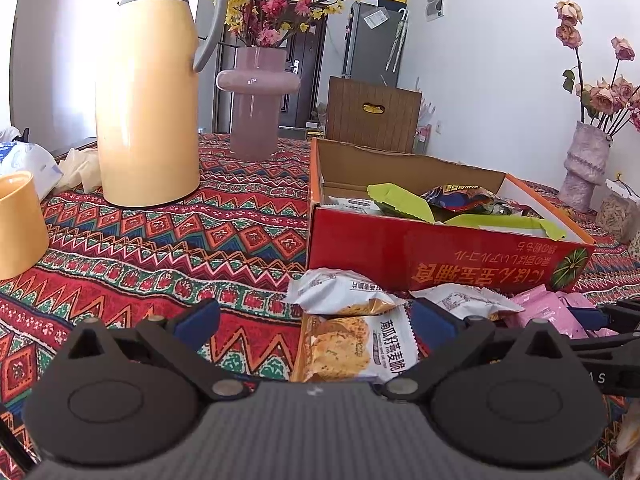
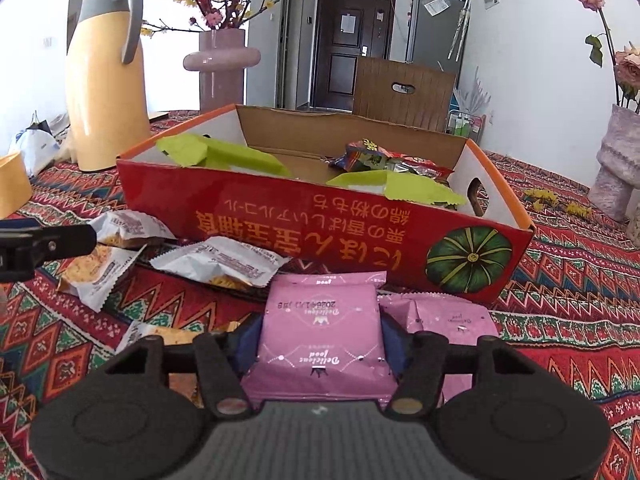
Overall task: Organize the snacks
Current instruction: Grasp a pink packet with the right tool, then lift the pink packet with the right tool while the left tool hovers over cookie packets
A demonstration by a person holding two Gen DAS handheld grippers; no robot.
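Left wrist view:
- The left gripper (image 1: 316,320) fills the bottom of the frame with its jaws spread wide; its blue pads (image 1: 200,318) touch nothing.
- Between the spread jaws, at lower centre, an orange-and-white cracker packet (image 1: 352,350) lies flat on the patterned tablecloth (image 1: 140,248), apart from both pads.
- Just above it sit two more white packets (image 1: 340,292), close against the front wall of the red cardboard box (image 1: 440,256) at centre right.
- Inside the box show lime-green wrappers (image 1: 400,200) and a dark, colourful snack bag (image 1: 460,196).
- Pink packets (image 1: 548,306) lie at the right, in front of the box, next to the black arm of the other gripper at the right edge.
- A tall yellow thermos (image 1: 148,100) stands at upper left, a mauve vase (image 1: 256,100) with flowers beside it, and a yellow cup (image 1: 20,224) at the left edge.

Right wrist view:
- The right gripper (image 2: 318,340) sits at the bottom centre, its jaws drawn in onto a pink snack packet (image 2: 320,332); the blue pads (image 2: 248,340) press on its two sides, so it pinches the packet.
- The pinched packet lies low in front of the red box (image 2: 320,220); whether it rests on the cloth cannot be told.
- A second pink packet (image 2: 444,316) lies just to the right of it, on the tablecloth (image 2: 580,280).
- White cracker packets (image 2: 220,260) lie scattered at centre left before the box.
- The box at centre holds green wrappers (image 2: 224,156) and the colourful bag (image 2: 372,156).
- The tip of the left gripper (image 2: 48,240) enters from the left edge.
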